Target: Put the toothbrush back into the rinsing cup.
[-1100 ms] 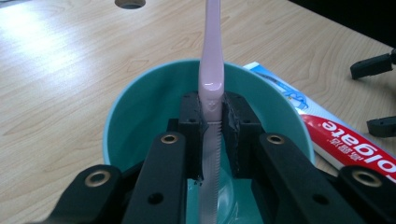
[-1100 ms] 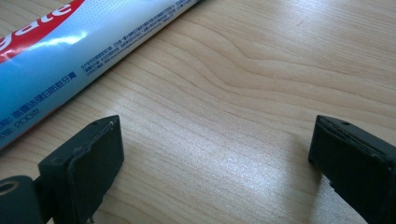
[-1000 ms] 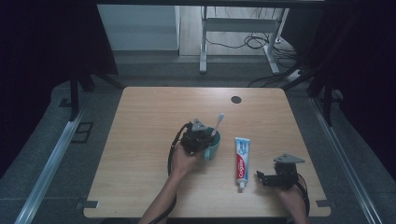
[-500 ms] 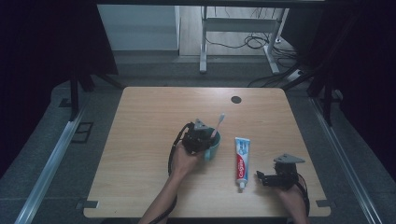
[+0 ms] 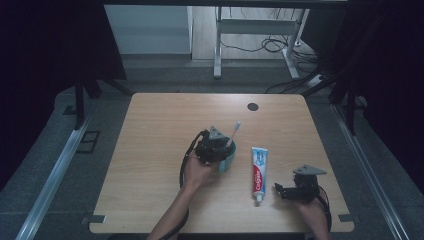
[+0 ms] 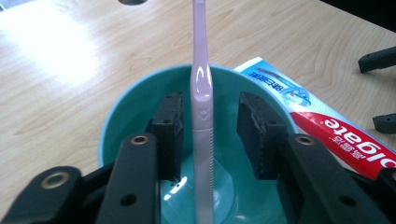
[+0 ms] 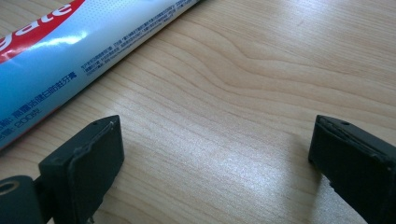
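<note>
Table (image 5: 150,150): light wood top, seen from above; a dark round grommet (image 5: 253,106) sits near its far edge, right of centre.

Left forearm: enters from the bottom edge of the high view, angled up and to the right toward the table's middle; the hand (image 5: 196,172) wraps the gripper body from behind.

Left gripper (image 5: 216,149): held over the cup, jaws pointing down into it. Its grey three-cornered plate faces up.

Right hand (image 5: 311,212): low at the table's near right corner, forearm barely in frame.

Right gripper (image 5: 285,190): lies close to the table top, jaws pointing left toward the cap end of the toothpaste tube. In the right gripper view (image 7: 210,154) the jaws are spread wide, bare wood between them, nothing held.

Toothpaste tube (image 5: 258,172): flat on the table between the two grippers, lengthwise front to back, cap toward the person; just right of the cup, possibly touching it (contact unclear from above).

Cup (image 6: 116,121): teal, round, upright, middle of the table; both left jaws are inside its rim.

Toothbrush (image 6: 202,126): pale pink, standing in the cup, handle down, leaning away so the head (image 5: 237,125) sticks out past the far rim.

Left jaws, state: have just been opening. In the left gripper view the pads (image 6: 170,135) stand apart on either side of the toothbrush handle with a visible gap on each side; handle is between them but not pinched.
</note>
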A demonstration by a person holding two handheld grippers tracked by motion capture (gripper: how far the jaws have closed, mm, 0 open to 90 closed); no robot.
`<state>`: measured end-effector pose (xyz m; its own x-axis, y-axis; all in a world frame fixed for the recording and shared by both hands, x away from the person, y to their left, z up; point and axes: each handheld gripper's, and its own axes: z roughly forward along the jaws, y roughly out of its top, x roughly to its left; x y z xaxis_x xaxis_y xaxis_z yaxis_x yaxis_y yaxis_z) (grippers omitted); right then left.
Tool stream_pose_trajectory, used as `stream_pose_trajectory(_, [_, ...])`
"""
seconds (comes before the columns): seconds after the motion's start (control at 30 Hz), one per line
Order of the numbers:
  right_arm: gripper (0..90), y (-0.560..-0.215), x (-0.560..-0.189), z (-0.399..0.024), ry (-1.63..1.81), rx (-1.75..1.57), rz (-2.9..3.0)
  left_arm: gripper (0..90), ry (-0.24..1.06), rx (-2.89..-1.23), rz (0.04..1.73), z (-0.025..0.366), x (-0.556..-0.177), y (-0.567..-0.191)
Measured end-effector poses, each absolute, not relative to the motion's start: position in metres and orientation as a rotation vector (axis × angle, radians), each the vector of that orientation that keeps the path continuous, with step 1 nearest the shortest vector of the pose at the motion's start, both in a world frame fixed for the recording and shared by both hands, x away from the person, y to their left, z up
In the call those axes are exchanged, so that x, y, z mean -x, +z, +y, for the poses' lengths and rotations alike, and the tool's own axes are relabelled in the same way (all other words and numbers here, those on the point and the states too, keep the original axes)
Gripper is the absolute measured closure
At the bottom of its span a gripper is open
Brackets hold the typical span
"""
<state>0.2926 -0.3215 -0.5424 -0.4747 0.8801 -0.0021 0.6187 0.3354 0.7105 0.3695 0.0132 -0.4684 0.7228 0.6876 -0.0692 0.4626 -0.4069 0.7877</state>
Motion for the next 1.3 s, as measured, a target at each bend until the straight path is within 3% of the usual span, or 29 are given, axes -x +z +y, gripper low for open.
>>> stream_pose_trajectory(0.27, [3.0,-0.542,-0.293,-0.321,0.924,-1.323,2.218,48.8,0.377,-2.049,0.869,0.017,-0.364,-0.461])
stream_pose_trajectory(0.73, [3.0,-0.542,-0.293,-0.322,0.923,-1.32,2.218,14.6,0.338,-2.09,0.868,0.019,-0.359,-0.447])
stream_pose_trajectory(1.3, [3.0,-0.542,-0.293,-0.321,0.922,-1.32,2.218,0.0,0.312,-2.098,0.871,0.044,-0.342,-0.435])
